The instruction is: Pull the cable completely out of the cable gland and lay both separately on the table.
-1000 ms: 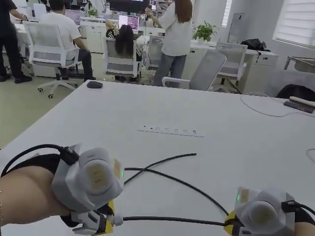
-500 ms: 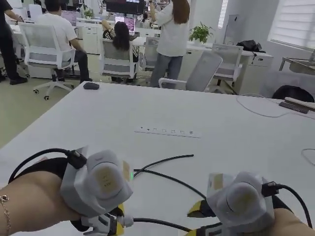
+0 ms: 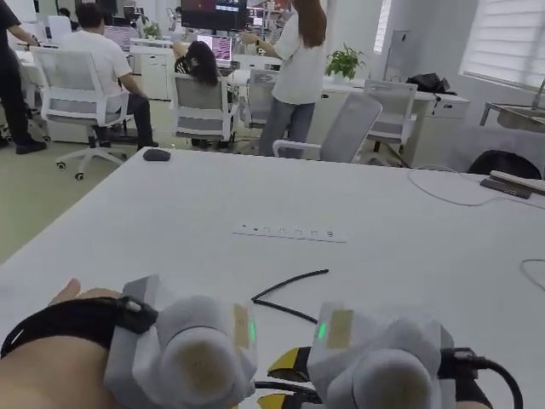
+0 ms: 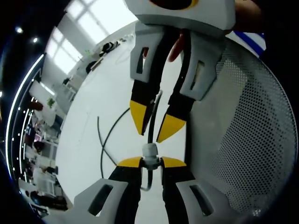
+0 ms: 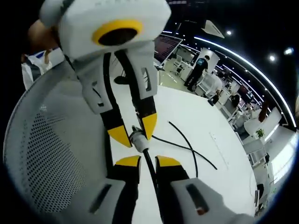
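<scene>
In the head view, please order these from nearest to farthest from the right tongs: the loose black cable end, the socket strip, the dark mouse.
1. Loose cable end: just ahead of the right tongs.
2. Socket strip: farther ahead, in the middle.
3. Dark mouse: far back, on the left.

Two handheld grippers, pale grey with black, yellow-tipped fingers.
The left gripper [image 4: 150,162] and right gripper [image 5: 147,161] have rounded light grey housings, each with a small green light [image 3: 251,331]. Their fingers [image 4: 174,162] are black with yellow pads and slotted grey bases. A black strap [image 3: 60,322] circles the left wrist, and a black lead [image 3: 490,368] leaves the right housing.
</scene>
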A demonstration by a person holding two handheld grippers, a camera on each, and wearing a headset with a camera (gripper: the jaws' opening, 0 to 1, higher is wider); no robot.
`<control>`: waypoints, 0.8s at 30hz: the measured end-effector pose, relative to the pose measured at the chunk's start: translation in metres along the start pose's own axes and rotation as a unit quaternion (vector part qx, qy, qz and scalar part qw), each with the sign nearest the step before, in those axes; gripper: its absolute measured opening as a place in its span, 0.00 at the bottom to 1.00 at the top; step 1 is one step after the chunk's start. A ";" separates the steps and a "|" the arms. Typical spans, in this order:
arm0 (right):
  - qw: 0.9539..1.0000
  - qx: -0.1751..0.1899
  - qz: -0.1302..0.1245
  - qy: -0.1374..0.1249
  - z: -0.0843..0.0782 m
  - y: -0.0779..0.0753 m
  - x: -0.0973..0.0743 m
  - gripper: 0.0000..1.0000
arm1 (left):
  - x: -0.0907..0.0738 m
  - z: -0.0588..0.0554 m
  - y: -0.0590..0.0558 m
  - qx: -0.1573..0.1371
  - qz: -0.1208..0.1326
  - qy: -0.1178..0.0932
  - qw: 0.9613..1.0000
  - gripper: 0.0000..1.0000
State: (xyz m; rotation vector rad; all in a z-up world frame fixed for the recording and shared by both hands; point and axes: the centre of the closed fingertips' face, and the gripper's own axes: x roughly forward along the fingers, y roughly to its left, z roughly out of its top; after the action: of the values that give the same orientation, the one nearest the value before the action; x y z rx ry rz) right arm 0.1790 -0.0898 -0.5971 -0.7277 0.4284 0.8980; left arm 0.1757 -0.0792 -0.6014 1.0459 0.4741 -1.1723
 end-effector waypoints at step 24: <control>1.000 -0.006 -0.028 -0.007 -0.021 -0.003 -0.033 0.03 | -0.003 0.015 -0.002 0.000 0.031 -0.020 0.999 0.16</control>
State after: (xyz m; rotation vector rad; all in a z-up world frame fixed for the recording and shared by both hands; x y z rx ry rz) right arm 0.1617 -0.1245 -0.5902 -0.7398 0.3887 0.8528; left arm 0.1701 -0.0907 -0.5931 1.0287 0.4079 -1.1362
